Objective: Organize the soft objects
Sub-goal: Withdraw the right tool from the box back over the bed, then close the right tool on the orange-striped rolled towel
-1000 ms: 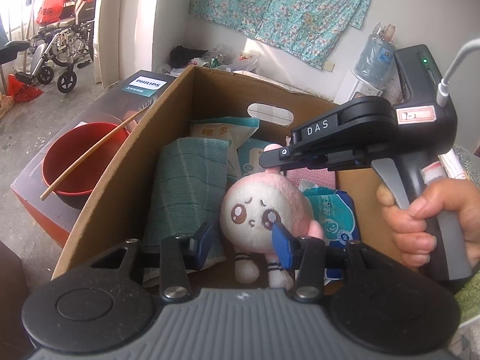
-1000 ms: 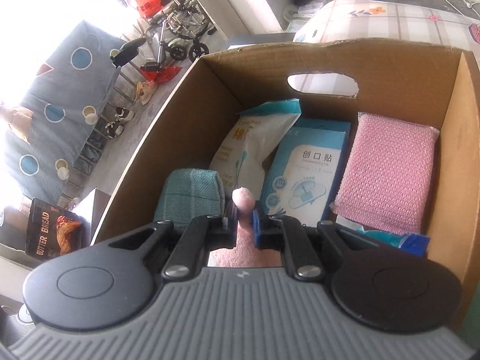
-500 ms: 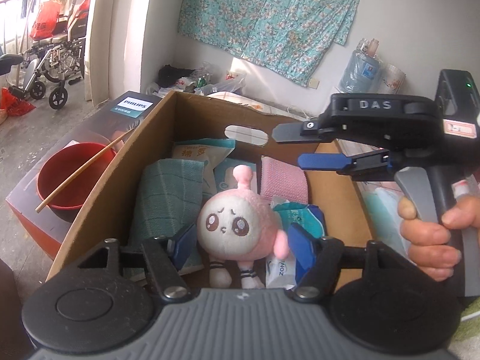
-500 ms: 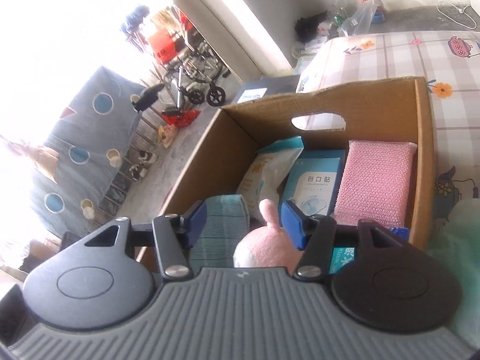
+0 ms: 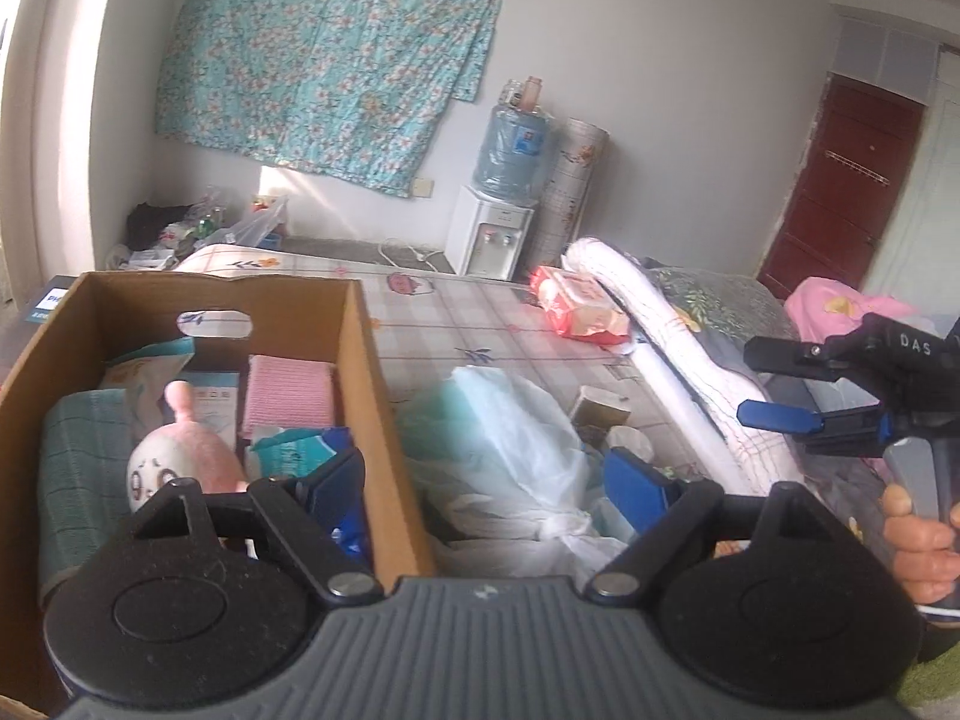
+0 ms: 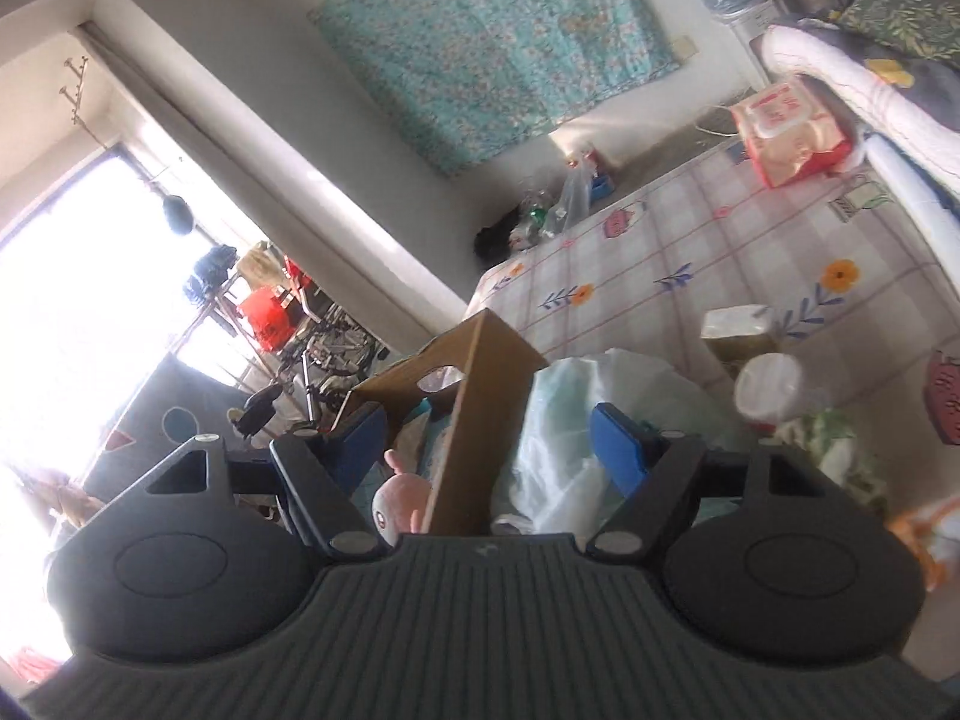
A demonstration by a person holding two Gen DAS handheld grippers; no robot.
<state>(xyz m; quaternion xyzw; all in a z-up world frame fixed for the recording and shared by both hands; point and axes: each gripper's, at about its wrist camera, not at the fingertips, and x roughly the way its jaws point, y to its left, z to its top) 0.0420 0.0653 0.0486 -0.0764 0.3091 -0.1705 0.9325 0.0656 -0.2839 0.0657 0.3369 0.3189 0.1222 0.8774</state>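
Observation:
The cardboard box (image 5: 360,372) stands on the bed at left. In it lie the pink plush toy (image 5: 180,456), a teal folded cloth (image 5: 72,468), a pink sponge cloth (image 5: 288,390) and several packets. My left gripper (image 5: 486,480) is open and empty, straddling the box's right wall. My right gripper (image 5: 774,384) is open and empty at the far right, above the bedding. In the right wrist view the right gripper (image 6: 486,444) is open over the box wall (image 6: 480,420), with the plush (image 6: 399,498) below.
A translucent plastic bag (image 5: 504,438) lies beside the box on the checked bedsheet (image 5: 468,312). A red wipes pack (image 5: 576,306), a rolled quilt (image 5: 654,324), a small carton (image 6: 735,330) and a white jar (image 6: 774,384) lie nearby. A water dispenser (image 5: 498,228) stands behind.
Both grippers let go of the plush, which now lies in the box. Both have opened wide, pulled up and swung right, away from the box.

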